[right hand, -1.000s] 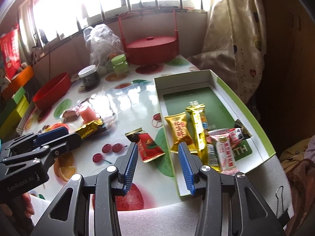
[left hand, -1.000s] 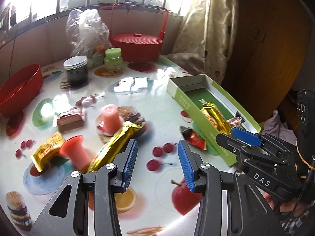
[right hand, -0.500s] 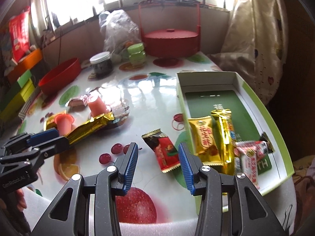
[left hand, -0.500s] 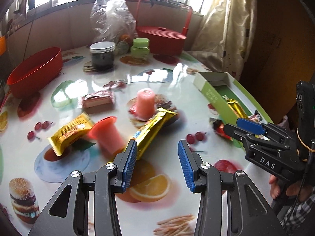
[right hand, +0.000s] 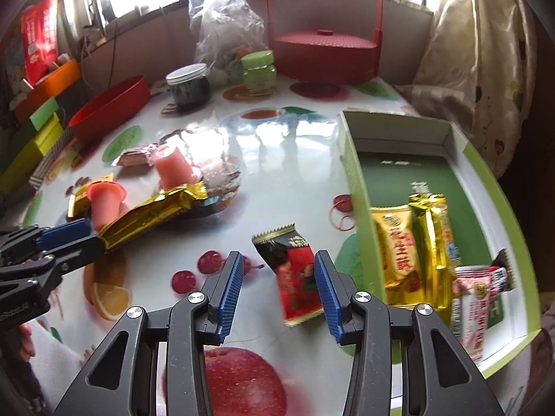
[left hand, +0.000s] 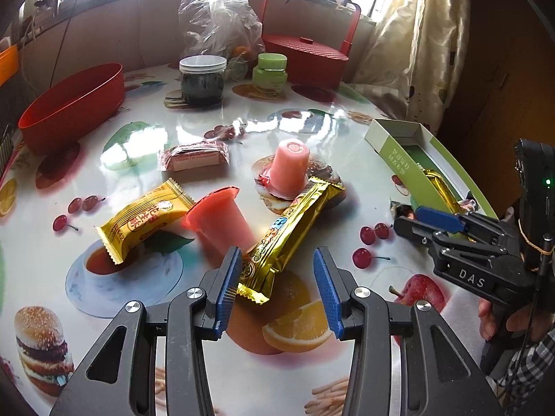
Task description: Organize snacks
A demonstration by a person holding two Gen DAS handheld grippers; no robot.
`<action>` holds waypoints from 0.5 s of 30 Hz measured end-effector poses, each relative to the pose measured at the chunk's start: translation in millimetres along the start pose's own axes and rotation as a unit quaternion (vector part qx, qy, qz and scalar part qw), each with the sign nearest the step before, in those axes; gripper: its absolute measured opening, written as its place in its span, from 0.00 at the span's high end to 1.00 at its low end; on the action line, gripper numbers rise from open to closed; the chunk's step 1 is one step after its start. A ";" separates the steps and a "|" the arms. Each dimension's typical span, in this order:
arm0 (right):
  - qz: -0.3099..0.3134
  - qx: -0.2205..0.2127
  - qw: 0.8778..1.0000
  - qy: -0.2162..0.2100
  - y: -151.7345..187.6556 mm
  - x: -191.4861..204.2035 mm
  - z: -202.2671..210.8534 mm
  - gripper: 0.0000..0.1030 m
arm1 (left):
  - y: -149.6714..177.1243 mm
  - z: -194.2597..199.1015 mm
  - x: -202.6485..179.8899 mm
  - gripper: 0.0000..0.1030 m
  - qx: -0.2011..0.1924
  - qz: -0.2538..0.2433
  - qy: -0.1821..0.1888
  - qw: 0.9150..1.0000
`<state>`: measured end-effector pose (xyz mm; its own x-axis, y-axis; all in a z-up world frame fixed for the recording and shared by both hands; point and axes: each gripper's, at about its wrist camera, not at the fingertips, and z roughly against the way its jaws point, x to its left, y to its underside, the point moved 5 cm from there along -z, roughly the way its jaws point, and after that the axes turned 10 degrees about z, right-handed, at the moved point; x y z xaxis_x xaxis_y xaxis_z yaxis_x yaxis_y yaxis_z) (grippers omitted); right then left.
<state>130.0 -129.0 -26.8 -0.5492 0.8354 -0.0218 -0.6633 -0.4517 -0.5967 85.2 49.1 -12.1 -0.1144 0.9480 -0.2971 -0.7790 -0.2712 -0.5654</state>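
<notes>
Sunlit windows sit behind a glossy fruit-print worktop (left hand: 305, 128) littered with snacks. So the left gripper (left hand: 275, 282) hangs with its jaws spread and nothing pinched, the near end of a long gold foil snack bar (left hand: 288, 235) lying between the blue pads. Risk here: the bar's far end at 12 o'clock touches an upside-down pink jelly cup (left hand: 289, 170), and a tipped pink jelly cup (left hand: 218, 222) lies right at 10 o'clock, so closing could nudge or drag either one.

The right gripper (right hand: 277, 289) is spread and empty too, over a red-and-black foil snack packet (right hand: 295, 274). It's flat and slick, so I'd guess the pads could skate off it. The green-and-white cardboard tray (right hand: 357, 187), already holding a few packets, sits at 2 o'clock, and its wall could catch a low-carried packet.
</notes>
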 end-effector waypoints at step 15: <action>0.008 0.013 1.000 0.004 1.9 2.9 -6.8 0.59 | -14.0 -17.4 -22.3 0.57 0.004 -0.063 -0.011 0.998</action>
<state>130.7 -125.2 -33.5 -0.5551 0.8309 -0.0375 -0.6678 -0.4721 -0.5755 109.4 28.9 -10.9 -0.0293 0.9777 -0.2078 -0.7924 -0.1495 -0.5914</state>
